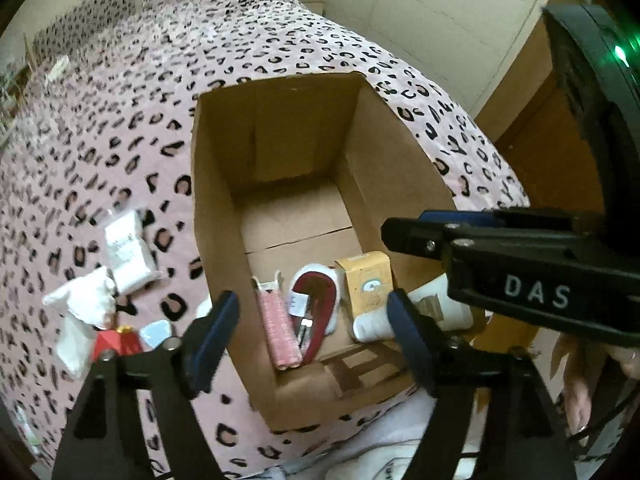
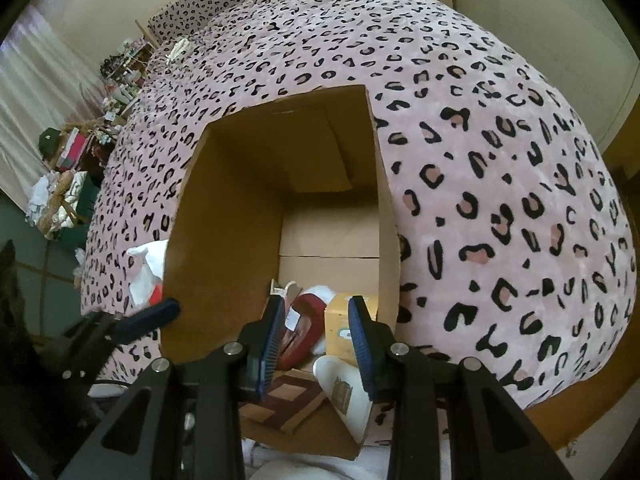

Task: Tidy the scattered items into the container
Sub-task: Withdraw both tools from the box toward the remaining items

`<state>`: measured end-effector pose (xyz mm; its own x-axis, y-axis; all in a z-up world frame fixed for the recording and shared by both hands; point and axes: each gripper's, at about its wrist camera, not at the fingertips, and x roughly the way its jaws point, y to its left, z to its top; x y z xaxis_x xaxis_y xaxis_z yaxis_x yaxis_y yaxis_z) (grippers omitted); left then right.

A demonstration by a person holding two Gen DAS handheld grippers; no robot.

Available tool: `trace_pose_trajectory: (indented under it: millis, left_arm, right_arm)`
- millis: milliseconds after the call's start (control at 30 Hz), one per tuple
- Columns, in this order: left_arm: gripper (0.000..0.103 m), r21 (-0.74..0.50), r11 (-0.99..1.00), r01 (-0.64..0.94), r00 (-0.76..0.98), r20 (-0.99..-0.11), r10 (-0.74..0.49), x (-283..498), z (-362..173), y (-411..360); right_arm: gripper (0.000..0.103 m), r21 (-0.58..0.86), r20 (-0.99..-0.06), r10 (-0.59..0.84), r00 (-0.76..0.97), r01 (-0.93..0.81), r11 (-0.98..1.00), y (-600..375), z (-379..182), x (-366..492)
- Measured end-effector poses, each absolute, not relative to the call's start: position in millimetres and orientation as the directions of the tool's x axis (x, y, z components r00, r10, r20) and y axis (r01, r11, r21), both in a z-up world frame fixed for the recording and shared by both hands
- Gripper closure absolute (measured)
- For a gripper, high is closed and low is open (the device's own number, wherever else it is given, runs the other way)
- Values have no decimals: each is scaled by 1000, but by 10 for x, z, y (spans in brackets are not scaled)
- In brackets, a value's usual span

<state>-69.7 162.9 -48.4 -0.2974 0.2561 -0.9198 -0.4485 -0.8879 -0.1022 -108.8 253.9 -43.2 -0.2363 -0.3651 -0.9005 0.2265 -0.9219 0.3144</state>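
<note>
An open cardboard box stands on a pink leopard-print bed cover. At its near end lie a pink roller pack, a red and white fluffy item, a yellow carton and a white bottle. My left gripper hangs open and wide over these, with nothing touching its pads. My right gripper hovers over the box's near right corner, its jaws a little apart and gripping nothing. Left of the box lie white packets, a white bundle and a red item.
The bed cover spreads wide to the right and behind the box. A cluttered shelf stands beyond the bed's left edge, with floor below it. A wooden floor shows past the bed's right edge. A person's hand is at lower right.
</note>
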Motion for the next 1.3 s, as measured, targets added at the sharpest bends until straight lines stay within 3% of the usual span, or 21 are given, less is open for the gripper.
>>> trace_pose_trajectory:
  millis: [300,800,1300]
  left_arm:
    - [15,-17,-891,-453,-327,-927,184,-589,-405,1604]
    - [14,-37,-933,-357,-376,-909,180,-496,-218,1021]
    - [14,-65,-990,-126,-409,-906,112,-359,-319,-294]
  right_arm:
    - [69,293,-904,-350,-247,239,-926,2511,-346,-1017]
    - [69,266,-900,-343,-270,285,-921,2264,-149,-806]
    - [69,235,-908,-354,-226,424,-875,1387,-24,-479]
